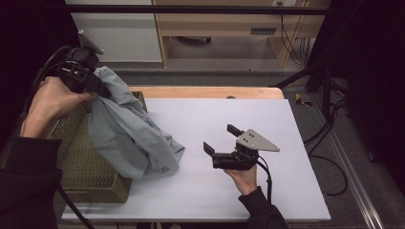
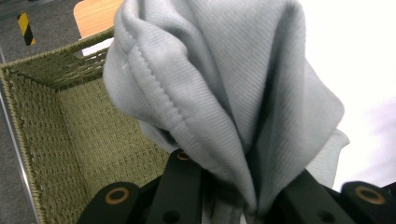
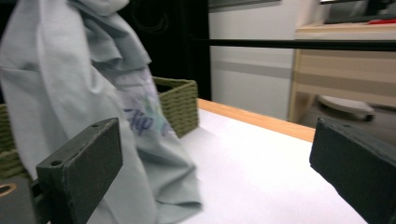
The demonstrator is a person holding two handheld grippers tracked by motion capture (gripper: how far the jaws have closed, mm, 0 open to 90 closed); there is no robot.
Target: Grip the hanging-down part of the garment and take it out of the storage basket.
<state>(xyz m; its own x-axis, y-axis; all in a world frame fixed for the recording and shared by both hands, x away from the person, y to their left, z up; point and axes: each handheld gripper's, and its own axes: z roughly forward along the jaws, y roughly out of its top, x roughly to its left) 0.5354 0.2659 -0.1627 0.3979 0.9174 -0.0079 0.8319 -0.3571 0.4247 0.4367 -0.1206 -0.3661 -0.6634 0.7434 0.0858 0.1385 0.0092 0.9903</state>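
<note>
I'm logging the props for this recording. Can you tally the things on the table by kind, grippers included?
Grey garment: 1
Green woven basket: 1
Handheld grippers: 2, the left gripper shut on the garment and the right gripper open over the table
Total: 4

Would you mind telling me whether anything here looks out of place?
The grey garment hangs from the left gripper, spilling over the basket rim onto the table. The right gripper waits open.

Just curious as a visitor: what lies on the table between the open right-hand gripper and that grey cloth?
Nothing: the high view shows bare white tabletop between the right gripper and the grey cloth.
</note>
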